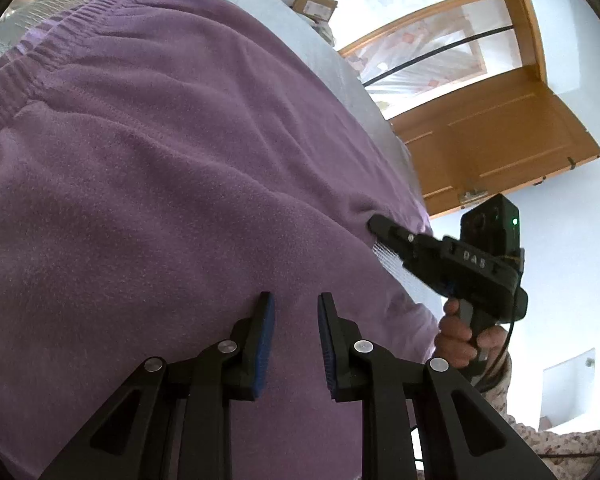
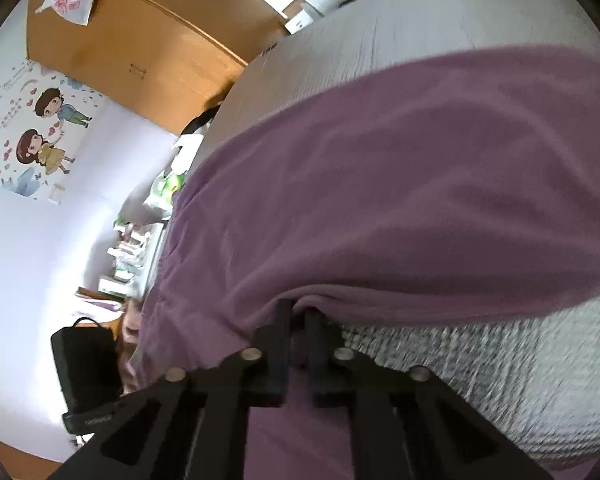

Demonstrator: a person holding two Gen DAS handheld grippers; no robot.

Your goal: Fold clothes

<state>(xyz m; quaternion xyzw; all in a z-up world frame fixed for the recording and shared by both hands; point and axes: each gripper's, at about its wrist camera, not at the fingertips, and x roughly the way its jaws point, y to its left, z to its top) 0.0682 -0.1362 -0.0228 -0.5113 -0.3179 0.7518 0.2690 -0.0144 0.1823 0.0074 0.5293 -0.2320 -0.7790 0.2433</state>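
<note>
The purple fleece trousers run lengthwise from the elastic waistband at upper left toward lower right. The left gripper hovers part-open, holding nothing. The right gripper is clamped on the trousers' edge.

The purple fleece garment runs past the left and near edges of the left wrist view, so its full outline cannot be told. There the tip of the right gripper is buried in the cloth's right edge, and whether fabric sits between its fingers cannot be made out. Only part of the person's hand on its handle shows; the sleeve is cut off at the near right corner. The right wrist view is motion-blurred: the grey bed cover is smeared, and the gripper's fingertips vanish under the garment's hem. The 2 cartoon figures on the left wall have writing beside them too small to read.
</note>
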